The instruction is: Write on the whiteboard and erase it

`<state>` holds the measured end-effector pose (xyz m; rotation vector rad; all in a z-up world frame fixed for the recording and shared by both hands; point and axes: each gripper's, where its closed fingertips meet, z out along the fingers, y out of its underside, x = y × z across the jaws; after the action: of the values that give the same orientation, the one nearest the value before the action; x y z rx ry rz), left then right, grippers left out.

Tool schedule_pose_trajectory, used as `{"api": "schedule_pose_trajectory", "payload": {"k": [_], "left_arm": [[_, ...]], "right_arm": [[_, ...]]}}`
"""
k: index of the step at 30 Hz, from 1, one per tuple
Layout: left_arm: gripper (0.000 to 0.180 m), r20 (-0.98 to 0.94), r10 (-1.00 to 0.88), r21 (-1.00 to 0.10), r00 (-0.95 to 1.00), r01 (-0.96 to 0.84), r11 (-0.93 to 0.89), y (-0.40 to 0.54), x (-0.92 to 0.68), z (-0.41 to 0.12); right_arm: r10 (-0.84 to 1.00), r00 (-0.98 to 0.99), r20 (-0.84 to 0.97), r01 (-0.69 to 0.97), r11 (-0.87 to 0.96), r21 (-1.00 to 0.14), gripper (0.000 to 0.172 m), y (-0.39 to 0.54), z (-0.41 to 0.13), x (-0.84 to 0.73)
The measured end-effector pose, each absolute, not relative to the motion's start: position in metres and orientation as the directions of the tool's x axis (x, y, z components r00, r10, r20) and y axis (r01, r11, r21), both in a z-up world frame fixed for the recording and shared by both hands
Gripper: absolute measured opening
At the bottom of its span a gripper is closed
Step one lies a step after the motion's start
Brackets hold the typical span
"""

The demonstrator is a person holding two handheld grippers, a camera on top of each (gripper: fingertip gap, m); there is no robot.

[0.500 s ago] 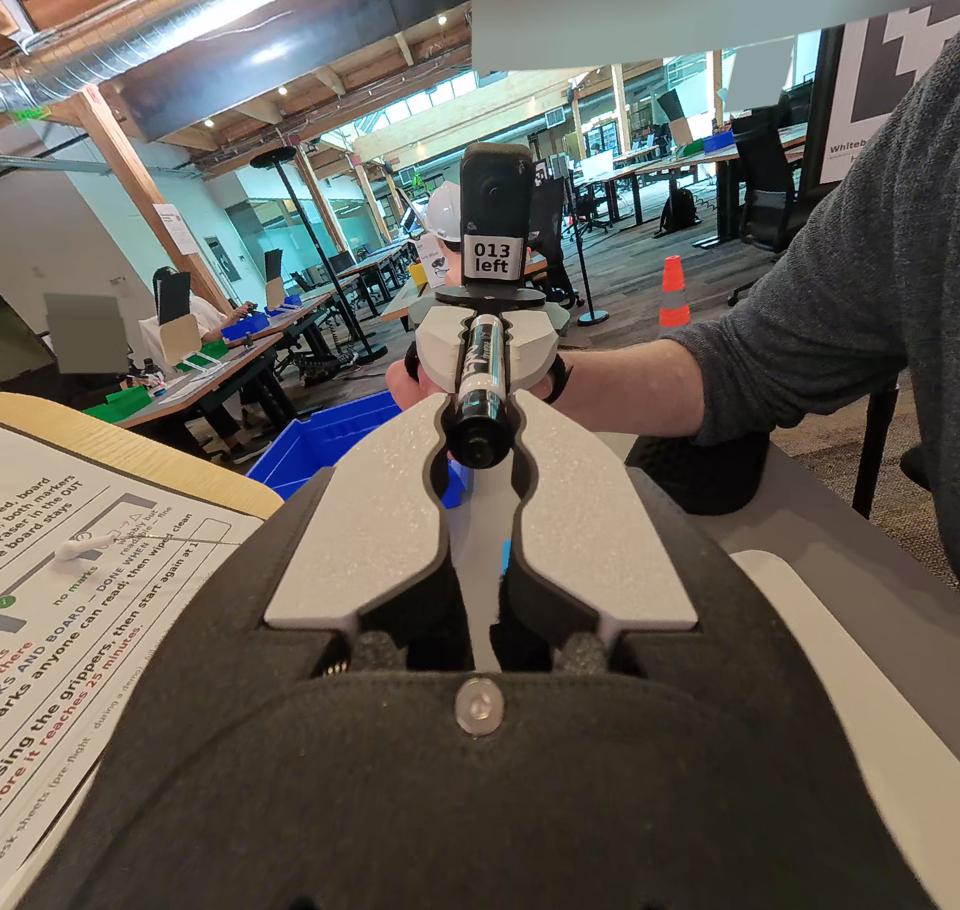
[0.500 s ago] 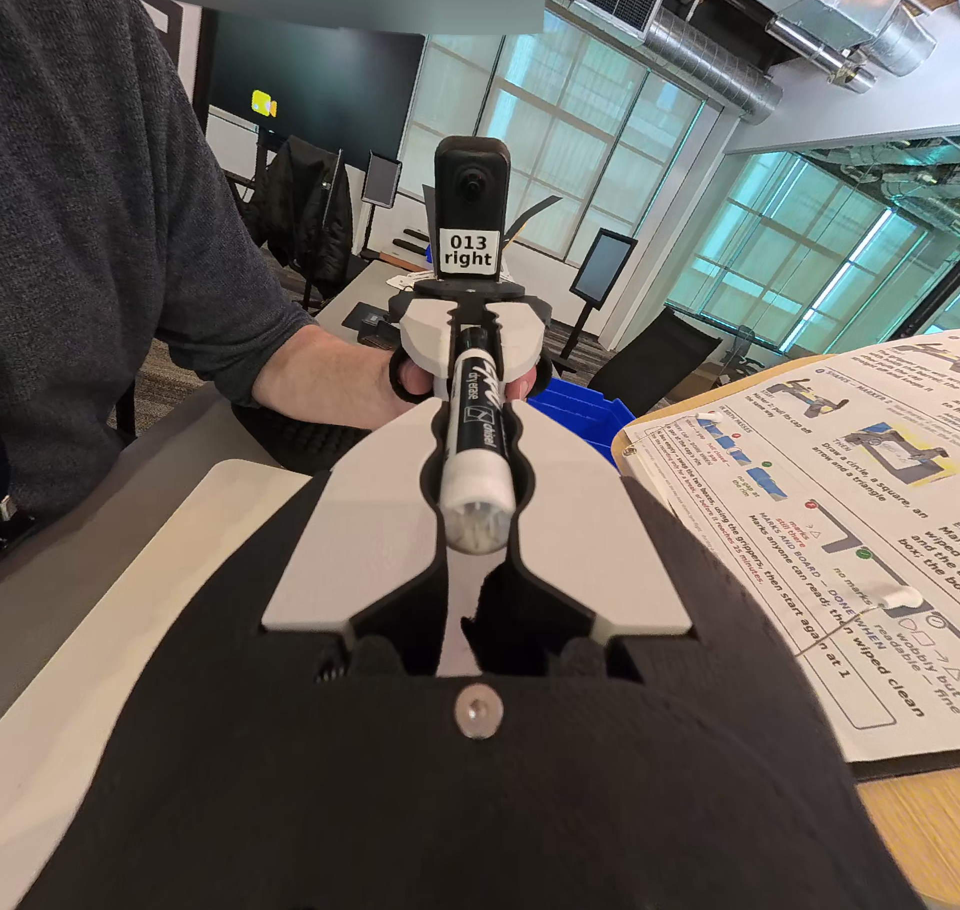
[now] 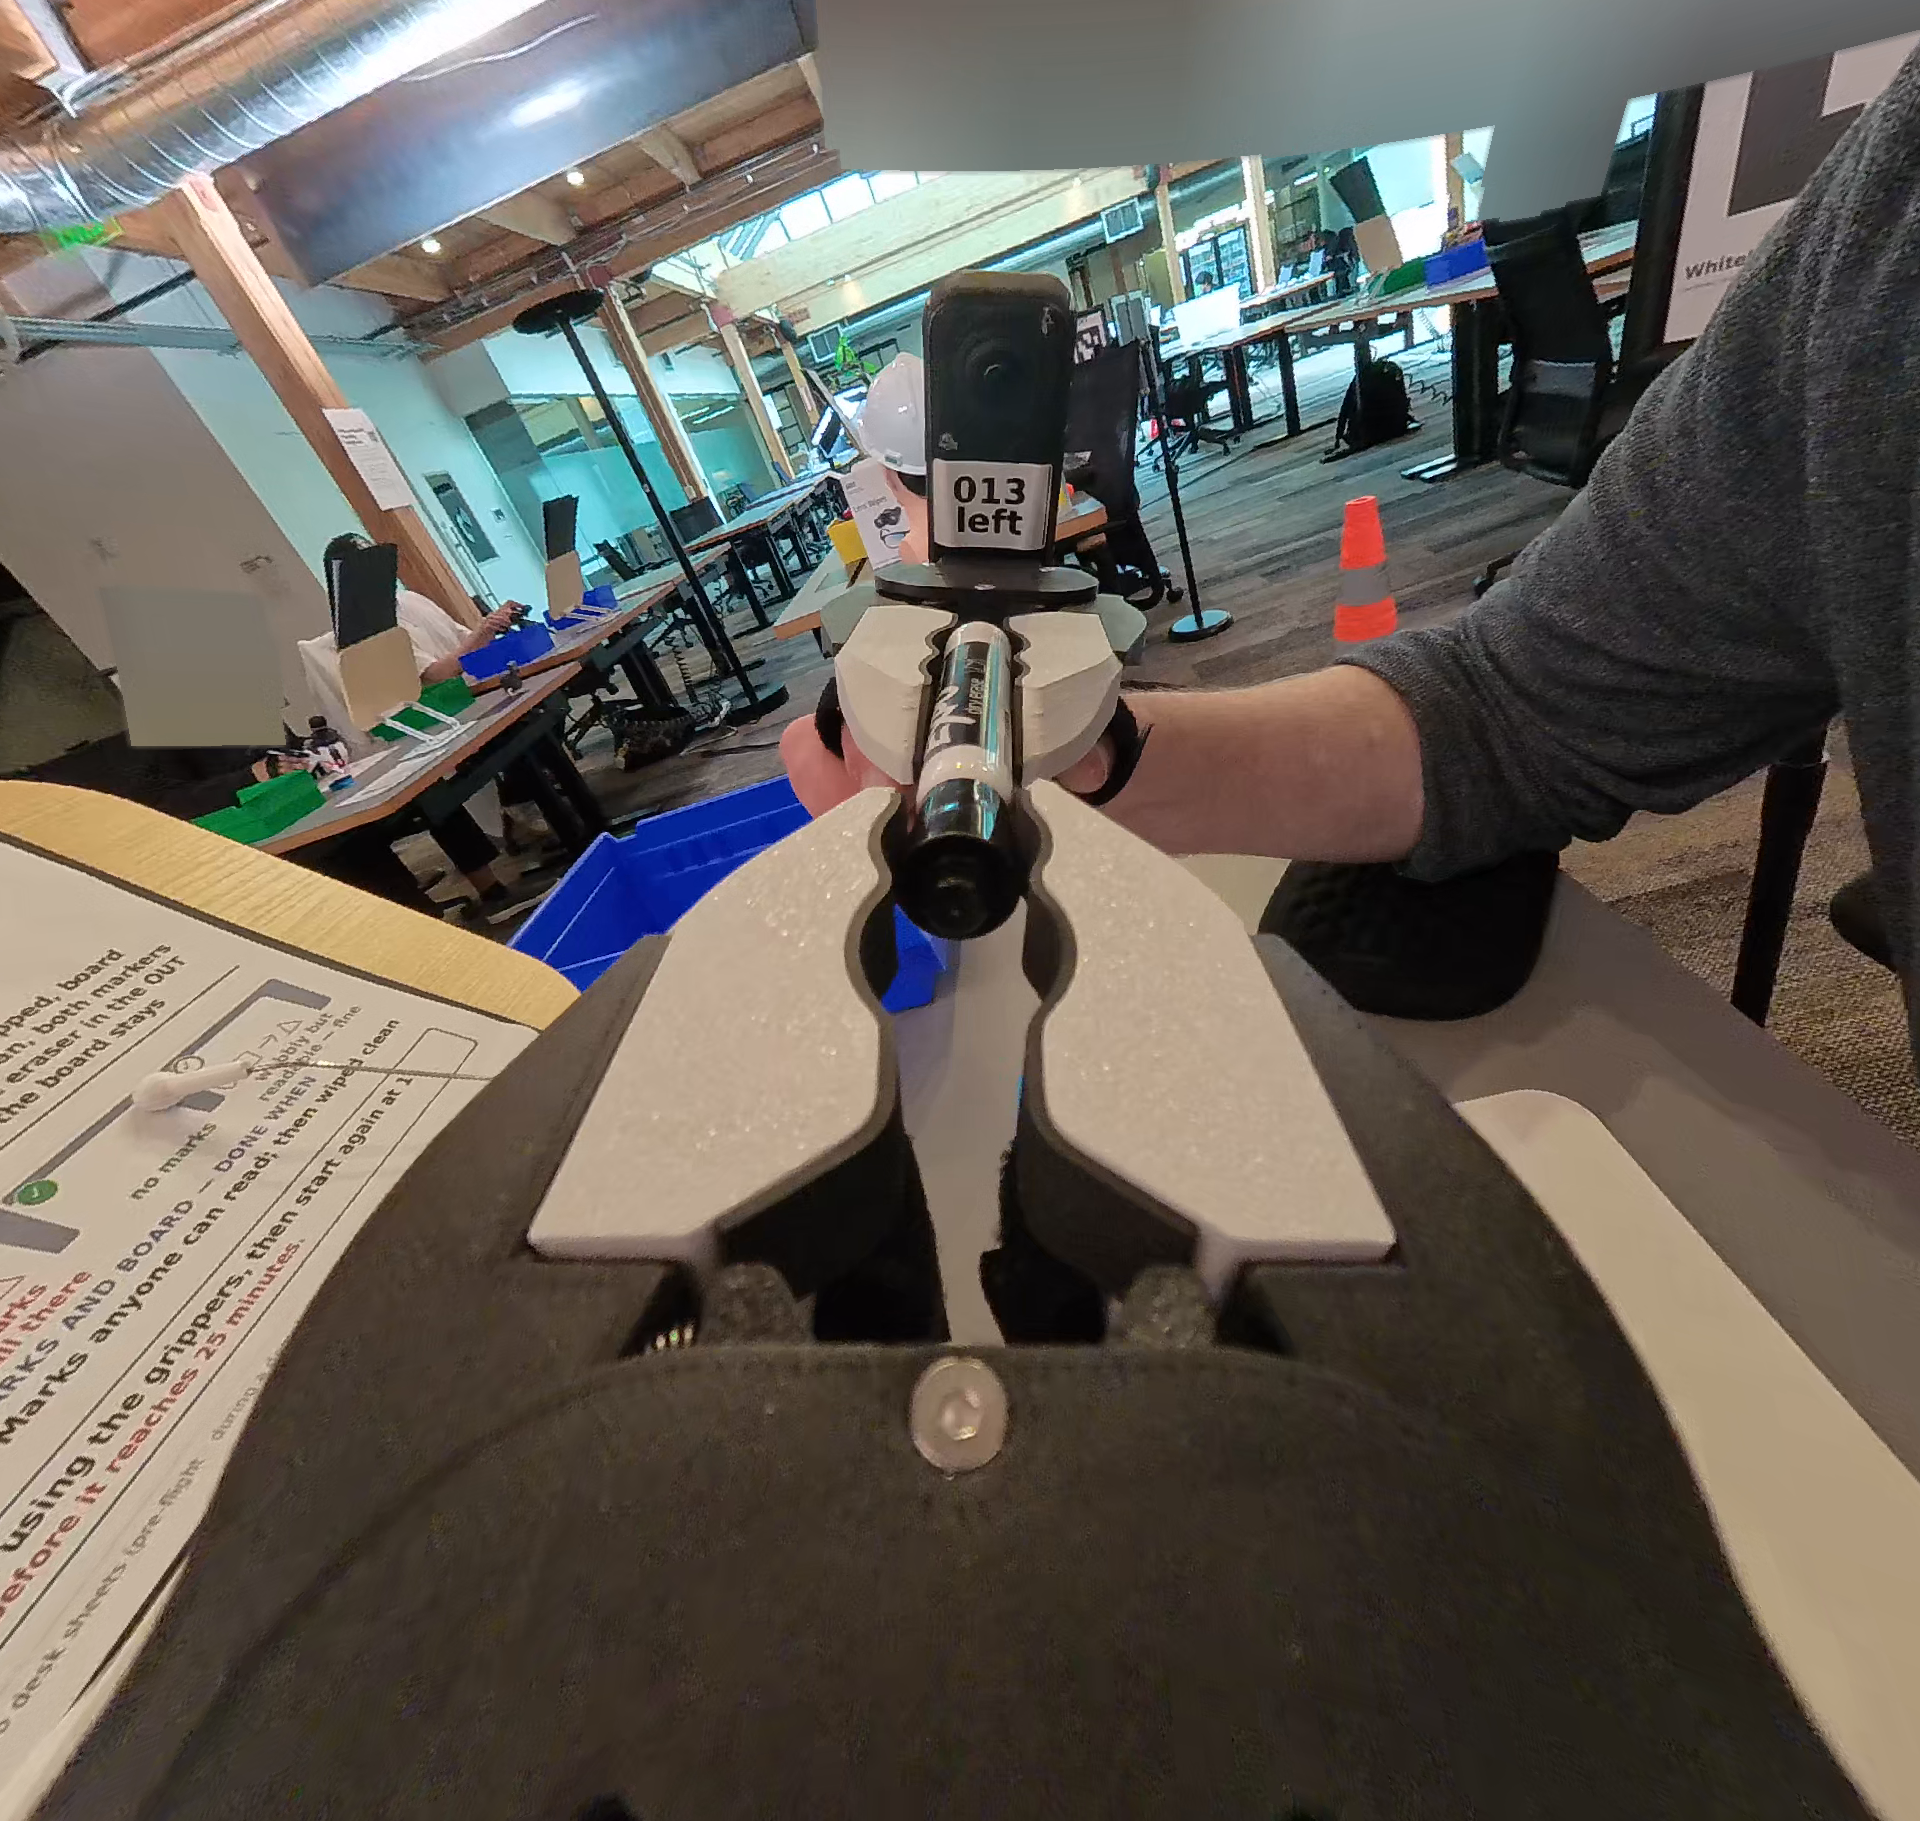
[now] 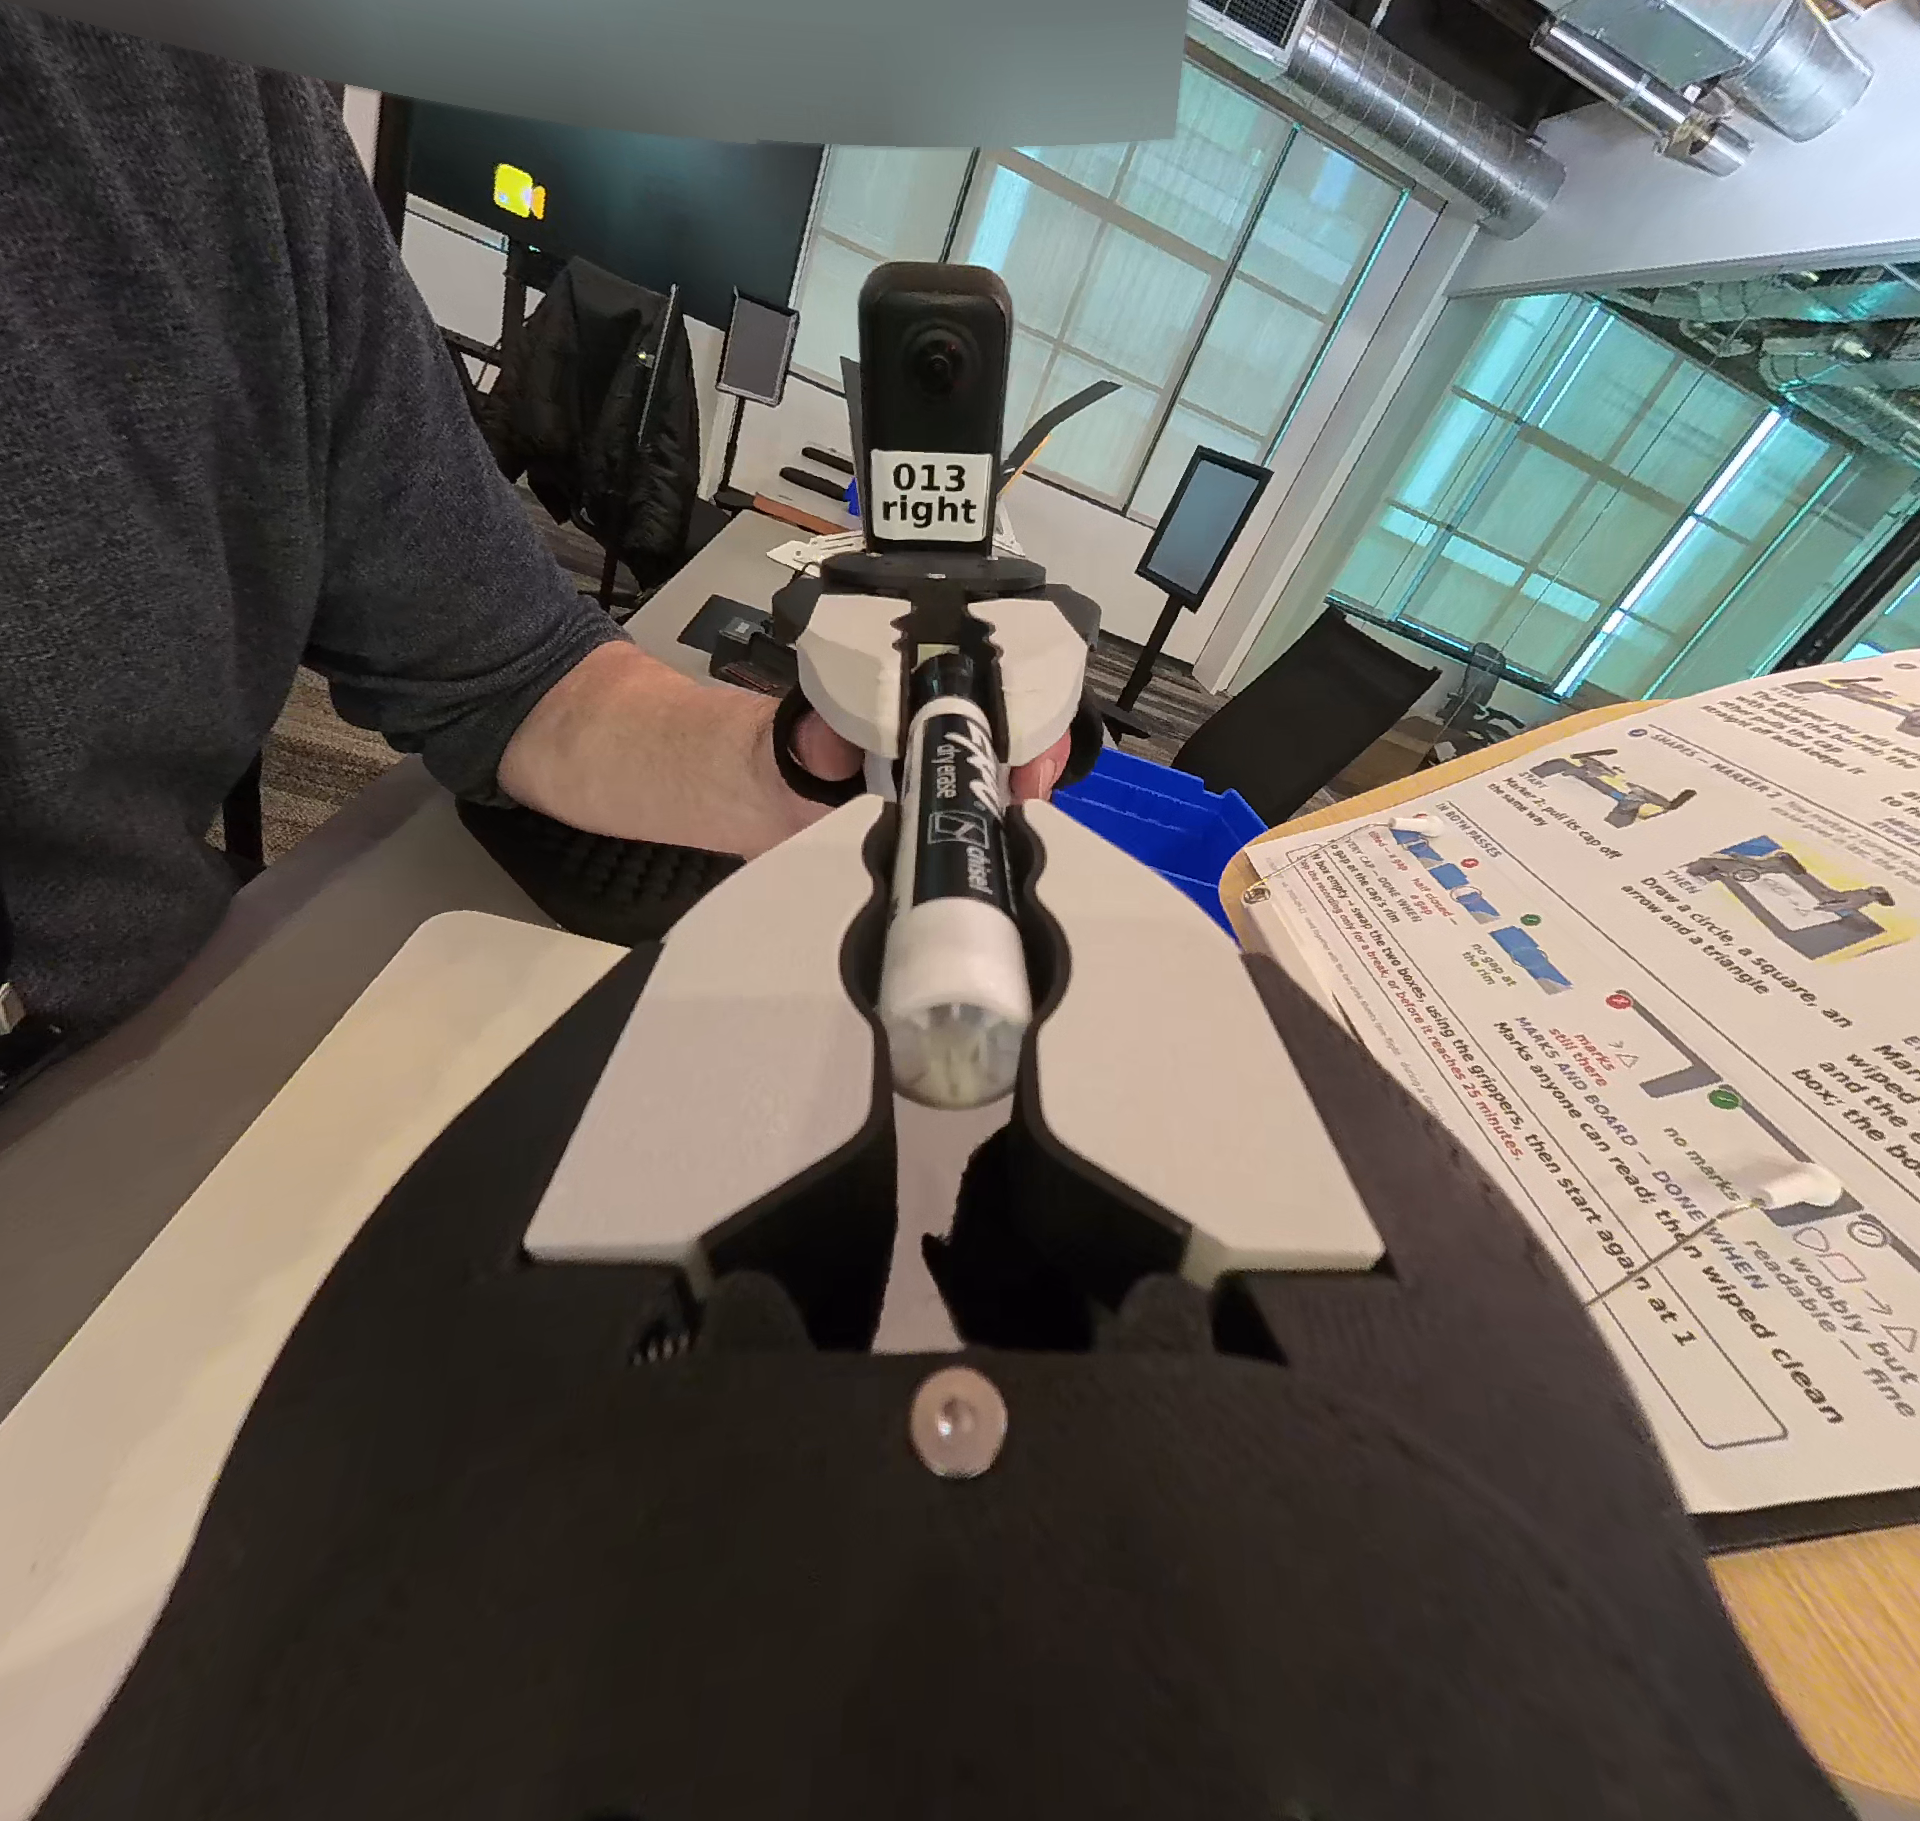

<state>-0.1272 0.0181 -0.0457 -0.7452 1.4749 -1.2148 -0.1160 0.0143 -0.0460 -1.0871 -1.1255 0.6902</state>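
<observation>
Gripping one black dry-erase marker (image 3: 961,784) between them, your two grippers face each other nose to nose, and the marker bridges the gap from one to the other. Your left gripper (image 3: 961,878) is closed down to marker width on the black cap end, which sits in the notch between its white fingers (image 3: 769,992) and points back at the camera. Your right gripper (image 4: 951,940) is likewise narrowed onto the barrel, the white butt end seated between its fingers (image 4: 1143,1002) and both sides pressed against it.

Directly under both grippers lies the whiteboard (image 4: 208,1200), a white slab with rounded corners on the grey table (image 3: 1662,1023), with no marks showing on the part in view. Just beyond your left gripper's tips, to the left of them, a blue bin (image 3: 665,888) stands at the table edge. Further left of that gripper a printed instruction sheet (image 3: 135,1252) lies on a wooden board (image 3: 260,878); the same sheet lies to the right of your right gripper.

Beyond the marker, your hand (image 4: 665,763) and grey sleeve (image 3: 1662,576) back each far gripper. Well behind, an orange traffic cone (image 3: 1364,571) stands on the office floor.
</observation>
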Motion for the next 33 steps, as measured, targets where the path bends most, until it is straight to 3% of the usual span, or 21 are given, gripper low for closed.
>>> {"api": "schedule_pose_trajectory", "payload": {"k": [20,22,24,28,33], "left_arm": [[0.019,-0.351,-0.905,-0.933,-0.24,0.176,0.315,-0.003,-0.137,-0.027],[0.019,-0.245,-0.944,-0.939,-0.222,0.295,0.175,0.012,-0.16,0.004],[0.019,-0.315,-0.946,-0.921,-0.071,0.264,0.287,0.043,-0.179,0.02],[0.019,-0.269,-0.958,-0.949,-0.096,0.195,0.247,0.062,-0.165,-0.004],[0.019,-0.248,-0.963,-0.966,-0.103,0.1,0.238,0.086,-0.157,-0.033]], "right_arm": [[0.896,0.266,0.355,0.023,0.363,-0.932,0.021,-0.005,-0.033,-0.122],[0.905,0.304,0.298,-0.096,0.341,-0.935,0.021,-0.002,-0.018,-0.102],[0.903,0.37,0.218,-0.208,0.31,-0.928,0.021,0.01,-0.001,-0.048],[0.865,0.412,0.285,-0.044,0.332,-0.942,0.021,0.022,-0.02,-0.051],[0.884,0.393,0.253,-0.028,0.287,-0.958,0.021,0.03,-0.037,-0.053]]}}
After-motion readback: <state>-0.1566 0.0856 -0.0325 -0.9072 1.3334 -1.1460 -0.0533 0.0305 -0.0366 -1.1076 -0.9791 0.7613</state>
